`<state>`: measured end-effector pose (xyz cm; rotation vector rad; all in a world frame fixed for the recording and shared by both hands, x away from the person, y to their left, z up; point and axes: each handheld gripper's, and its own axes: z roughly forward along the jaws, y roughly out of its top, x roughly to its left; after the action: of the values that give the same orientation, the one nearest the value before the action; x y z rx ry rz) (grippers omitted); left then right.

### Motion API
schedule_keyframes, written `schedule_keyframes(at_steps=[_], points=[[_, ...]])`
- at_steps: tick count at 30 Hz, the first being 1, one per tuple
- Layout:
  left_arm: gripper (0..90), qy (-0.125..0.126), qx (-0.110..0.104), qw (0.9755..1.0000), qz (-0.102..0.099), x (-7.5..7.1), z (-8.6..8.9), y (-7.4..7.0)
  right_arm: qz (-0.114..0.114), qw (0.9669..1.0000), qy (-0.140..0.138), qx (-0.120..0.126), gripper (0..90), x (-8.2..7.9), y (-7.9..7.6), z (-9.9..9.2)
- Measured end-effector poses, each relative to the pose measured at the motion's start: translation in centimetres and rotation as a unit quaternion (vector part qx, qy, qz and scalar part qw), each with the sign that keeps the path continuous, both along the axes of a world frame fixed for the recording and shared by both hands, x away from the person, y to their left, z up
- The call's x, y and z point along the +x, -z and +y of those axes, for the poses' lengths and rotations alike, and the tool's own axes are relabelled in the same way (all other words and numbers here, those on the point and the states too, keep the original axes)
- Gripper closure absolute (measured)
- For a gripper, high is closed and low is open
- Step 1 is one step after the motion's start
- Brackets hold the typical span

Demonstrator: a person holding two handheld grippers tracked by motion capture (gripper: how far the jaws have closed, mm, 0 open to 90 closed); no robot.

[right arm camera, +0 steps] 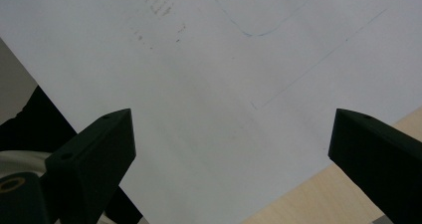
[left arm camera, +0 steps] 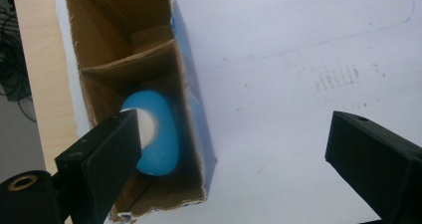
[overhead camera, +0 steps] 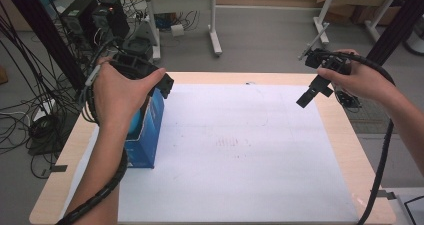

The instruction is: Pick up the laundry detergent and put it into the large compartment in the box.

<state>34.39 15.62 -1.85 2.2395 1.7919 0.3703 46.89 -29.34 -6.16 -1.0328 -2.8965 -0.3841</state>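
A blue cardboard box [overhead camera: 150, 135] stands open-topped at the left of the white sheet [overhead camera: 240, 150]; a cardboard divider splits its inside [left arm camera: 149, 59]. In the nearer compartment lies a rounded blue object with a white face [left arm camera: 161, 139]. My left gripper [left arm camera: 234, 144] hangs over the box's right wall with its jaws wide apart and nothing between them; in the high view the left gripper [overhead camera: 150, 75] sits above the box's far end, mostly under the hand. My right gripper [overhead camera: 312, 92] is held over the sheet's far right, and the right gripper [right arm camera: 231, 139] is open and empty.
The wooden table [overhead camera: 345, 135] shows as a bare strip around the sheet. Beyond the far edge are a white desk [overhead camera: 185, 0], black equipment [overhead camera: 95, 17] and tangled cables [overhead camera: 25, 110] on the floor at the left. A cable trails from each gripper along the forearm.
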Motion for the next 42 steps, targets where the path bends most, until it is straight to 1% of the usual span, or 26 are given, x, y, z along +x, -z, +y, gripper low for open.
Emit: schedule_keyframes(at_steps=[8, 11, 16, 20, 27, 33, 40, 42], points=[[7.3, 0.022, 0.003, 0.9997, 0.004, 0.2, -1.7, 0.2, -0.001, 1.0, 0.0, 0.0, 4.6, 0.1, 0.0, -0.2], [6.8, 0.029, 0.015, 0.9994, 0.009, 0.2, -2.7, 0.5, -0.002, 1.0, -0.001, 0.0, 4.6, 0.1, 0.0, -0.2], [6.6, 0.044, 0.019, 0.9988, 0.01, 0.2, -3.8, 0.6, -0.004, 1.0, -0.002, 0.0, 4.6, 0.2, 0.2, -0.2], [6.2, 0.054, 0.02, 0.9983, 0.01, 0.4, -4.4, 0.7, -0.002, 1.0, 0.003, -0.001, 4.5, 0.2, 0.3, -0.2], [6.0, 0.058, 0.019, 0.998, 0.015, 0.7, -4.7, 0.9, -0.001, 1.0, 0.003, -0.001, 4.4, 0.3, 0.4, -0.3], [5.9, 0.058, 0.016, 0.9981, 0.013, 0.8, -4.9, 1.0, -0.002, 1.0, 0.002, -0.001, 4.5, 0.4, 0.5, -0.4], [5.8, 0.059, 0.019, 0.9979, 0.021, 1.2, -4.8, 1.2, 0.0, 1.0, -0.004, -0.002, 4.5, 0.5, 0.6, -0.2], [5.8, 0.055, 0.017, 0.9981, 0.022, 1.2, -4.7, 1.3, 0.001, 1.0, -0.003, -0.002, 4.5, 0.6, 0.6, -0.1]])
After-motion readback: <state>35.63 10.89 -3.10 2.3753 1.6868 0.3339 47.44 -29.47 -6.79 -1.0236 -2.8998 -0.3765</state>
